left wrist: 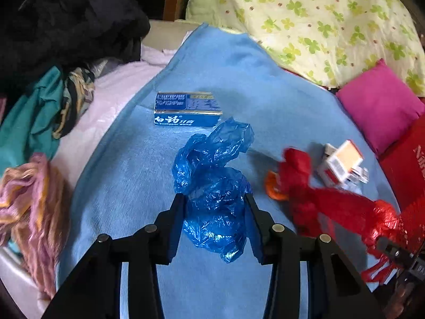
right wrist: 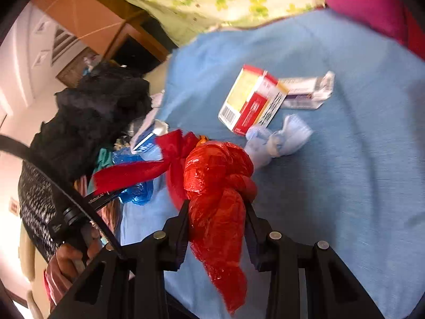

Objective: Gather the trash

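Clamping a crumpled blue plastic bag (left wrist: 212, 186), the left gripper (left wrist: 214, 199) stood part-closed over the blue blanket (left wrist: 127, 172); a blue toothpaste box (left wrist: 187, 109) lay closed just beyond.

Seen from the right wrist, the right gripper (right wrist: 216, 204) pinched a knotted red plastic bag (right wrist: 216, 186), its contents hidden, near a red-and-white carton (right wrist: 249, 101) and a crumpled face mask (right wrist: 279, 139).

Bed with blue sheet (left wrist: 127, 186) carries toothpaste box (left wrist: 187, 109), red-white carton (right wrist: 251, 101), crumpled tissue (right wrist: 276, 143).
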A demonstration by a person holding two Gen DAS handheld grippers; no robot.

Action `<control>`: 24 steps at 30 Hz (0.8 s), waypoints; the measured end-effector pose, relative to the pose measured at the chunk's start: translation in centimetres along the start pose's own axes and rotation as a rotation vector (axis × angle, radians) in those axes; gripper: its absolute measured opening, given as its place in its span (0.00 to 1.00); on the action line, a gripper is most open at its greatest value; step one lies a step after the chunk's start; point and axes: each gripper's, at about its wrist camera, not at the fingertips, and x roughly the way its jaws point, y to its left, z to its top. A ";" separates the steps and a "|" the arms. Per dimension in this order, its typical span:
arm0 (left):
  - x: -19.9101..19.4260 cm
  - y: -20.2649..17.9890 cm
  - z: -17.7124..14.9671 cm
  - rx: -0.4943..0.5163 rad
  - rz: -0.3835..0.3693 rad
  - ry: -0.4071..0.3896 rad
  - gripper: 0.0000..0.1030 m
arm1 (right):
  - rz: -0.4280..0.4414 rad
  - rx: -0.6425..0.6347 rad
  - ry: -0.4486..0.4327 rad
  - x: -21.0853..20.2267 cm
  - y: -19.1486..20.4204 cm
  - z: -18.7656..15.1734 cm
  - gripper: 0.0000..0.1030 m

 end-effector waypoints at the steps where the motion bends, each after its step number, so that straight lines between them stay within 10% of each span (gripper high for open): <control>1: -0.9 -0.5 -0.3 0.008 0.000 -0.012 0.44 | 0.000 -0.012 -0.018 -1.2 -0.1 -0.2 0.38; 24: -14.8 -16.1 -6.7 0.323 -0.137 -0.160 0.44 | -0.137 -0.154 -0.277 -16.8 0.7 -4.0 0.38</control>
